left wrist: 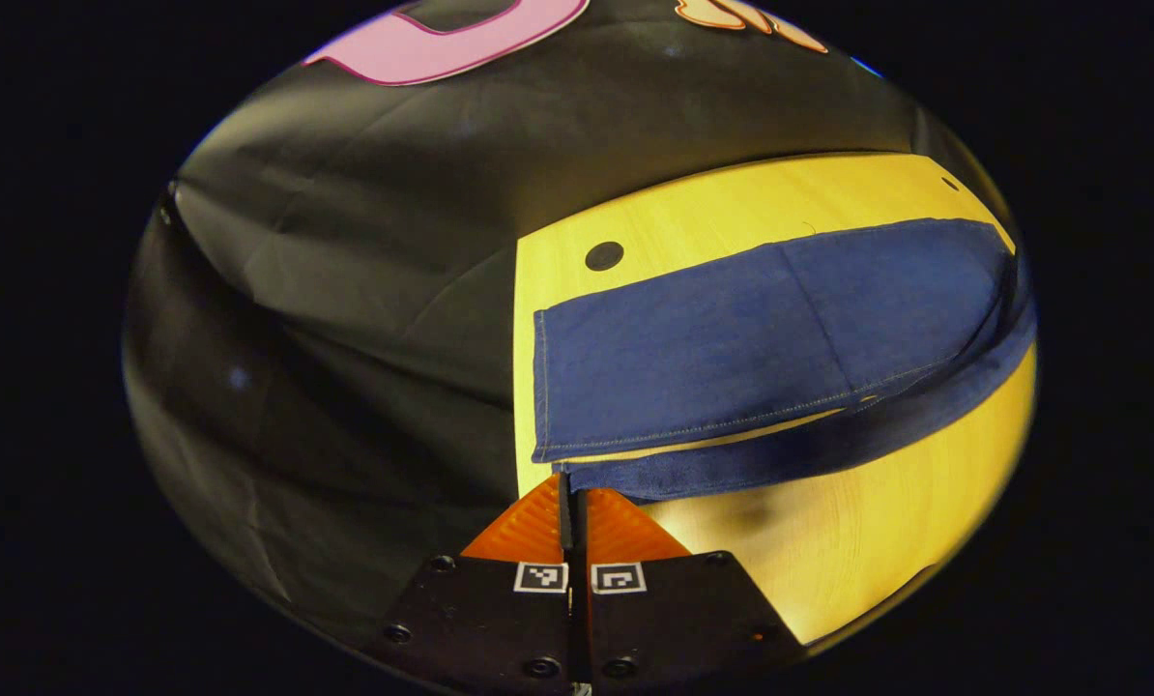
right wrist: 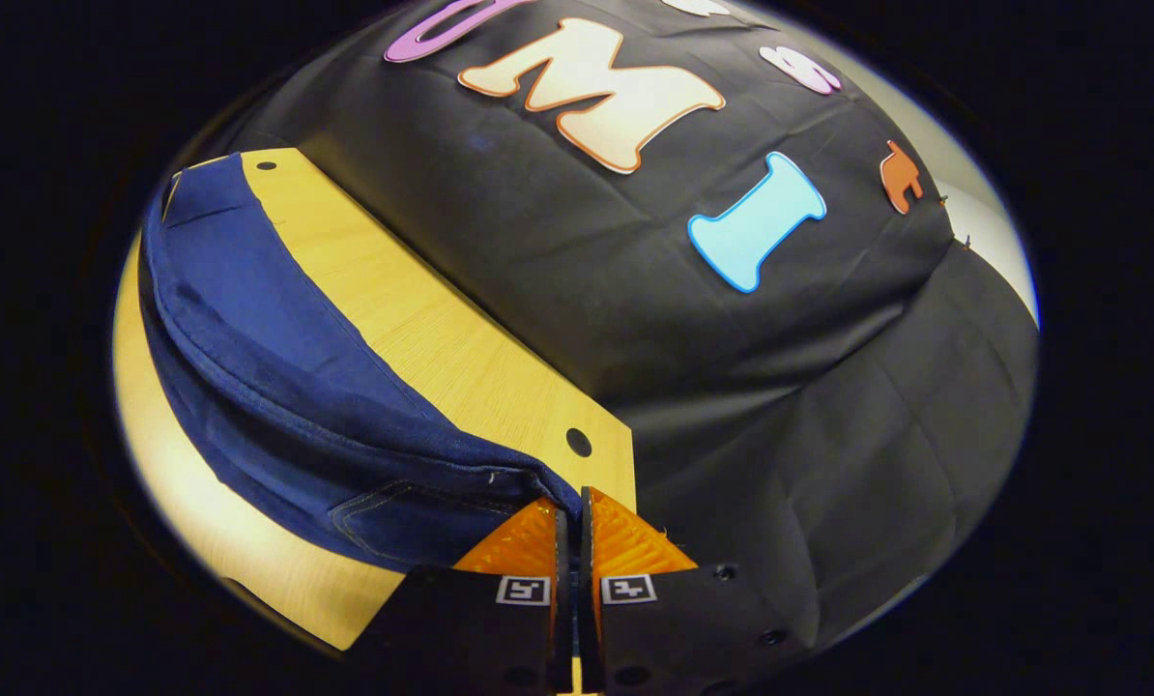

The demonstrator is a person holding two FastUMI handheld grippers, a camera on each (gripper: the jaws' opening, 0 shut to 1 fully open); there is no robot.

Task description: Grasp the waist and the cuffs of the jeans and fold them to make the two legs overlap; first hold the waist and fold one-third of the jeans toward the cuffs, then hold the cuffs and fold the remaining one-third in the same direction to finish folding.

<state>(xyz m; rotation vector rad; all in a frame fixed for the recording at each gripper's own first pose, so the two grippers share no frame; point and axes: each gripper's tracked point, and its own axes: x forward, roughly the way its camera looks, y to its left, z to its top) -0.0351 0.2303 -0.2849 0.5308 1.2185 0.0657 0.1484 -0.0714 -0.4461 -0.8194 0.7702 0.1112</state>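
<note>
Both grippers are pinching the jeans (left wrist: 732, 329).
I am holding the left gripper (left wrist: 571, 493) on a cuff, the right gripper (right wrist: 569, 512) on the waist, above the table (left wrist: 877, 522).

Left gripper (left wrist: 571, 495): its 2 fingers are pressed together, a thin edge of the jeans (left wrist: 732, 329) pinched between the tips. It sits low at the end edge of the tabletop (left wrist: 877, 522), near a corner, pointing along the surface.

Right gripper (right wrist: 569, 512): 2 fingers closed to a narrow slit, clamping denim at the tips, close to the tabletop's opposite end edge, by the corner.
</note>
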